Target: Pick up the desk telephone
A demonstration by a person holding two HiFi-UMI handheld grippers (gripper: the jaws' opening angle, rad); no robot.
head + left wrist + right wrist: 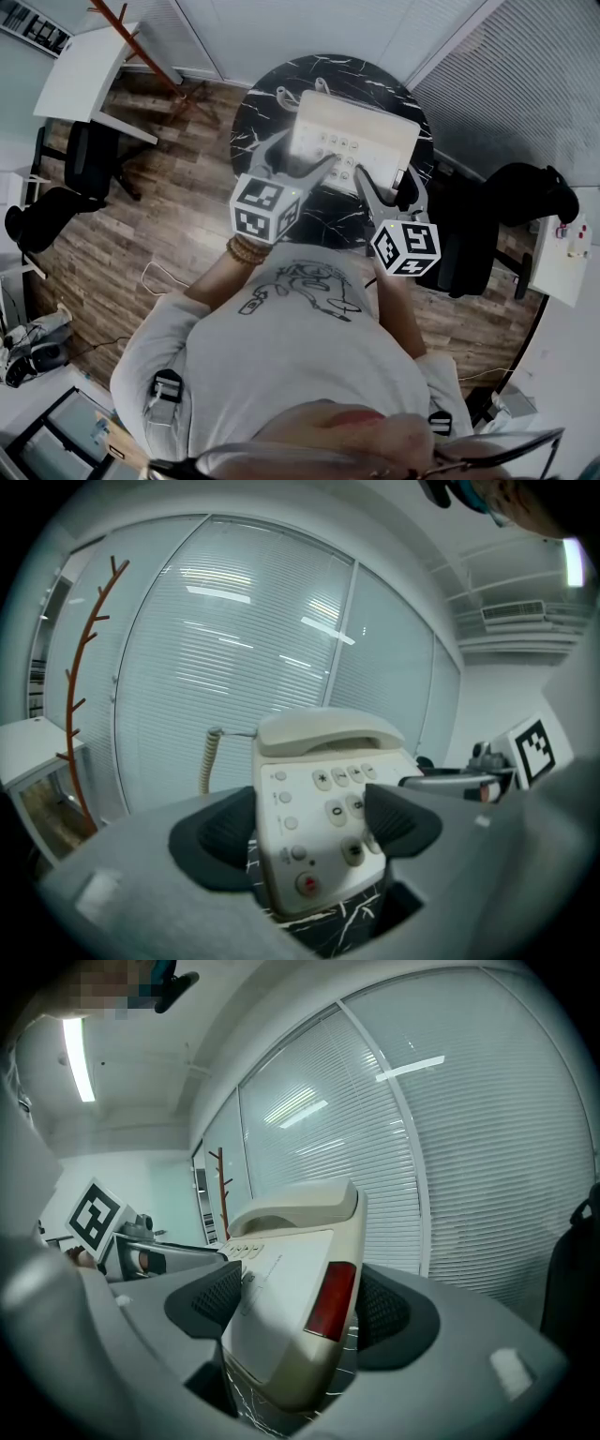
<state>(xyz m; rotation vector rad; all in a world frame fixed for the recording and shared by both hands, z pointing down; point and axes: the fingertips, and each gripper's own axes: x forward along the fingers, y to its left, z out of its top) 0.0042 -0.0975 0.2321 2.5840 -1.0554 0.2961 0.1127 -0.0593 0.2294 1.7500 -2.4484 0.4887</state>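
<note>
A cream desk telephone [352,141] with its handset on the cradle is held over the round black marble table [258,103]. My left gripper [305,171] is shut on its near left corner. In the left gripper view the dark pads [220,841] press the telephone [323,799] by the keypad, and a coiled cord [206,761] hangs behind it. My right gripper [382,192] is shut on the near right corner. Seen from the right gripper view, the telephone [281,1297] is tilted between the pads [386,1312], with a red panel [330,1299] on its side.
A white desk [84,70] and a black office chair [84,159] stand at the left. Another black chair [525,197] and a white desk [562,258] are at the right. A thin coat stand [89,667] rises before the window blinds [253,649].
</note>
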